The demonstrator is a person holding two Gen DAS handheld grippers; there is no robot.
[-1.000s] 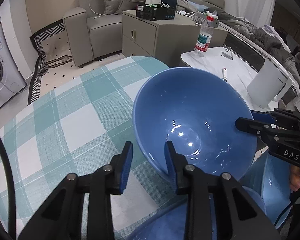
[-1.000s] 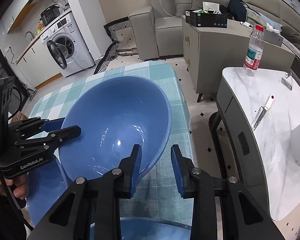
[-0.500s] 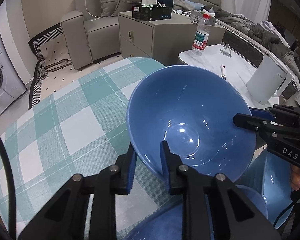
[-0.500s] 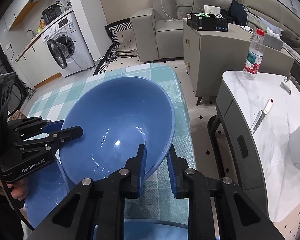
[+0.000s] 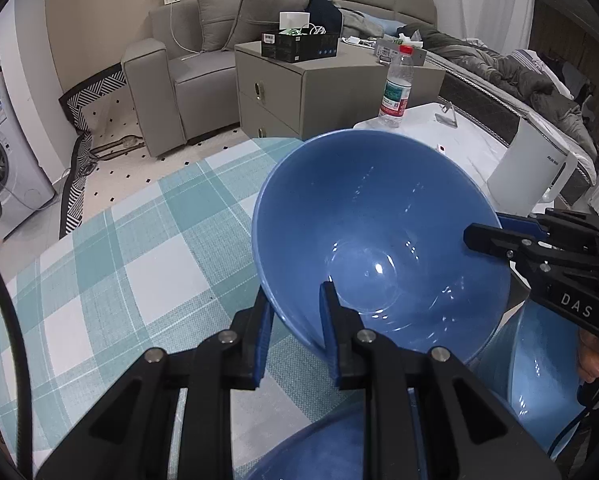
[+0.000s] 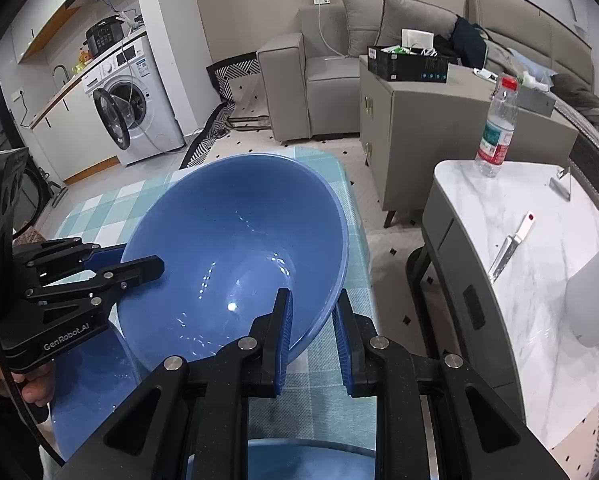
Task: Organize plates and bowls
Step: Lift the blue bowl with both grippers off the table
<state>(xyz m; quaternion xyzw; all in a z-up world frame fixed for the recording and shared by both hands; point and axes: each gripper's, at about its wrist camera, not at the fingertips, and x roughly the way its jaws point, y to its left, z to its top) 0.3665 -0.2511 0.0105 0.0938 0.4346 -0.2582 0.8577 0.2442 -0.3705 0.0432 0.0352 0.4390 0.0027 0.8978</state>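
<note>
Currently, a large glossy blue ceramic bowl [image 5: 379, 236] is held tilted in the air above the teal-and-white checked tabletop [image 5: 139, 264], pinched at two places on its rim.

On the left, the left gripper [image 5: 295, 332] is clamped on the near rim, one blue-padded finger outside the wall and one inside; the jaws are clenched on the bowl. In the right wrist view the same tool is seen biting the bowl's left rim. On the right, the right gripper [image 6: 311, 336] is likewise closed over the near rim of the bowl [image 6: 235, 268], wall between the pads, jaws gripping it. In the left wrist view it is seen at the bowl's right edge.

More blue glazed dishes are seen beneath: a blue dish [image 5: 539, 364] under the right side and another blue rim [image 5: 319, 448] at the bottom edge; whether these are bowls or plates cannot be told.

Handling judgement: the bowl is taken to be stiff, fairly heavy and breakable, with a slick glaze shown by the highlights. The thin rim is the only place narrow jaws can bite, so slipping or rotating in the pads is the risk; opposite rim holds, as here, are judged best. A soft, level set-down into the dish below is called for, to avoid chipping.
</note>
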